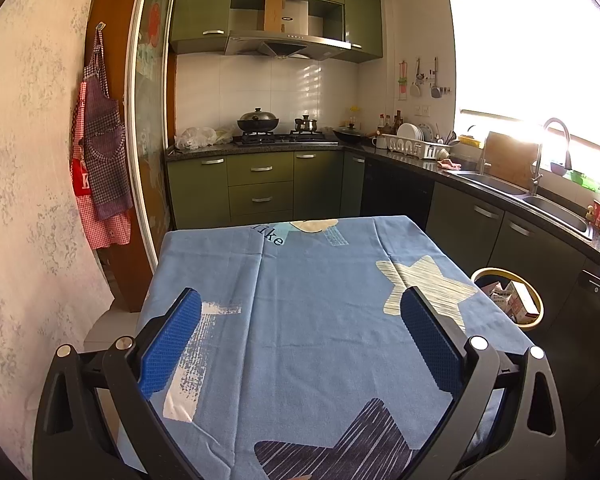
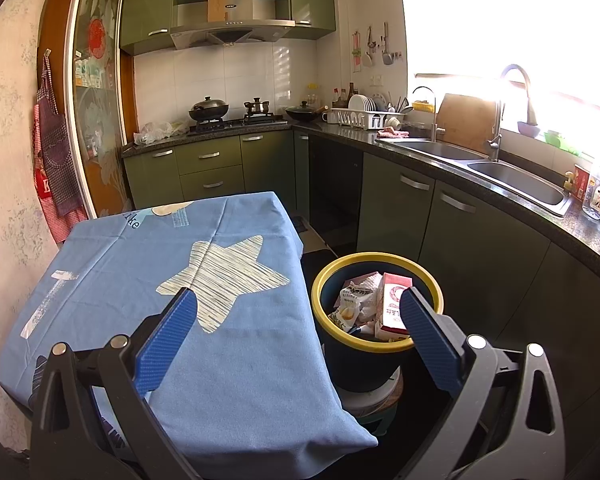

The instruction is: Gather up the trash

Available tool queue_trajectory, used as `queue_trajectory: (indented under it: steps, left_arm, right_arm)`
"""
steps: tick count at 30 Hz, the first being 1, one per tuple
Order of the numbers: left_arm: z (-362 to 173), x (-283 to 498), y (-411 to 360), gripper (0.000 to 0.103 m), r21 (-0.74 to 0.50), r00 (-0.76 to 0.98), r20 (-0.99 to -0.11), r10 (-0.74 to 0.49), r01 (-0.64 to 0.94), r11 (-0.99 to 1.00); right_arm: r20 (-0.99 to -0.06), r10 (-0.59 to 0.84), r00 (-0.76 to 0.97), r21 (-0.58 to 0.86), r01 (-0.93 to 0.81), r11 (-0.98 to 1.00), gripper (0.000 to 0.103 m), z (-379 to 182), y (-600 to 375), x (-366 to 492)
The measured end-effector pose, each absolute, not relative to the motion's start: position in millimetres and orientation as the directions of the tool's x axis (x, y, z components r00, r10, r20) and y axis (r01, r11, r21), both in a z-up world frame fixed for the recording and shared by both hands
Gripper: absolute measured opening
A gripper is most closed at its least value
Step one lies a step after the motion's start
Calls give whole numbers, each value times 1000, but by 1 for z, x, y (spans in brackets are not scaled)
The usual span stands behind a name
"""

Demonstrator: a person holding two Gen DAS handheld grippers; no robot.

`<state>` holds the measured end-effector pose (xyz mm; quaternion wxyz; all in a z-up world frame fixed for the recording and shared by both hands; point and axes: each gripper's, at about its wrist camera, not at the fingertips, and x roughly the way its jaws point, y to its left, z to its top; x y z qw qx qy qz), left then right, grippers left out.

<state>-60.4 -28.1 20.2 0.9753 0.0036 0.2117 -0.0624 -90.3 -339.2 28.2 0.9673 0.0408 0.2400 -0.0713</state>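
- Beside the right edge of the table (image 2: 260, 400), a dark trash bin (image 2: 364, 360) with a yellow rim is seen standing on a pale stool-like base on the floor.
- Crumpled snack wrappers (image 2: 352, 304) and a pink-and-white carton (image 2: 394, 300) are held inside the bin, the carton leaning upright.
- A blue tablecloth (image 1: 308, 320) printed with stars is spread over the table; no loose trash is seen on it.
- The left gripper (image 1: 300, 344) is held above the cloth, its blue-padded jaws spread wide with nothing between them.
- The right gripper (image 2: 298, 344) is likewise spread wide and unloaded, held over the table's right edge with its right finger in front of the bin.
- A green-fronted kitchen counter (image 2: 480, 160) with a double sink (image 2: 512, 176) is seen behind.
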Motion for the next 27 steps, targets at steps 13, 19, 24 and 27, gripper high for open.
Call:
queue_trajectory:
  steps: [13,19,24,27]
  left_arm:
    - [19,-57,-23,98,-38,896,-424,-131,127,991]
    - [18,-54,-24,98,-39,894,-429,-131,127,991]
    - [16,-52,-24,98,-51,889,-436,-140,130,990]
    - [14,-51,-21,98,-78,891,-426,-158,138,987]
  right_arm:
    - [-481,-118,869,43,158,987,96,21,-338,-87]
    - [-483,-118,868,43,158,986,96,21,-339,-87]
    - [-485,-117,867,43,158,987,96,21,-339,-87]
    - [-487,-118,865,42,158,987,96,21,-339,-87]
